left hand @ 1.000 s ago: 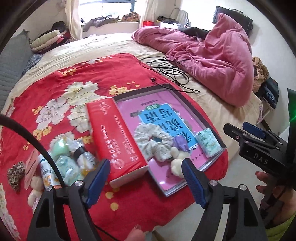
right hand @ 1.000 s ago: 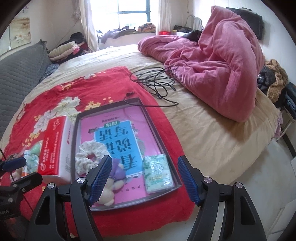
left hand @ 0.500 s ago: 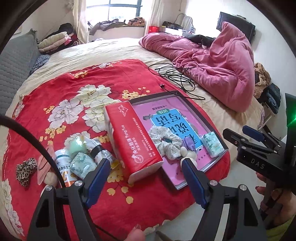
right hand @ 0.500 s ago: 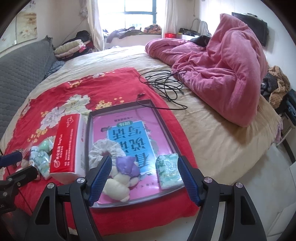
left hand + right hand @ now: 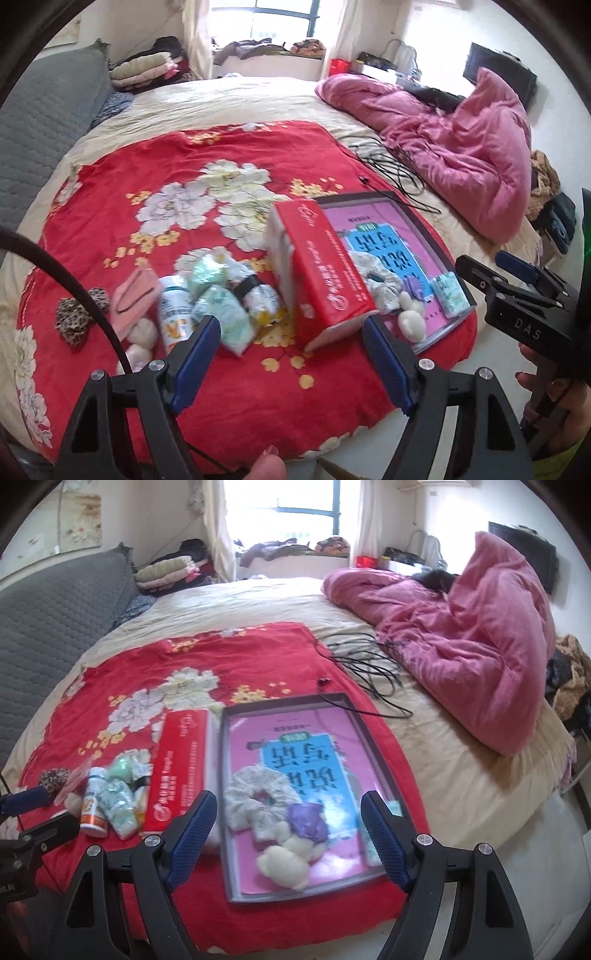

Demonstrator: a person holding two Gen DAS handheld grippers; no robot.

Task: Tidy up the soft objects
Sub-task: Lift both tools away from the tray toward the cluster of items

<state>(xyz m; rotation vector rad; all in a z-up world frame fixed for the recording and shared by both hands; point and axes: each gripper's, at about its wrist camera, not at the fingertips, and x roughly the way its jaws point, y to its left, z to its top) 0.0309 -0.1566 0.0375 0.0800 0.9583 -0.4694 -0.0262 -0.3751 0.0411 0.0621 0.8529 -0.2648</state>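
From the left wrist view, the left tongs [image 5: 291,354] hang spread and empty over the red floral blanket [image 5: 229,155] on the bed. Ahead of them stands the red tissue pack [image 5: 317,269], with a loose heap to its left: a mint tissue packet [image 5: 225,314], a white bottle [image 5: 173,317], a pink pouch [image 5: 135,299], a leopard scrunchie [image 5: 75,317] and pale puffs [image 5: 142,332]. To pick the next soft thing cleanly, I would come down on the mint tissue packet from above, tongs straddling its narrow side, and keep clear of the white bottle touching it. The heap is smeared by motion, so some edges are hard to separate.

From the right wrist view, the right tongs [image 5: 286,834] are opening with nothing between them. Below sits the tray [image 5: 340,701], lined with a pink book, holding a cream scrunchie [image 5: 255,794], a purple piece [image 5: 306,819] and a cream plush [image 5: 284,864]. A green packet at the tray's right wall is mostly hidden behind the right tong, and the tray's near corners are cut off by both tongs.
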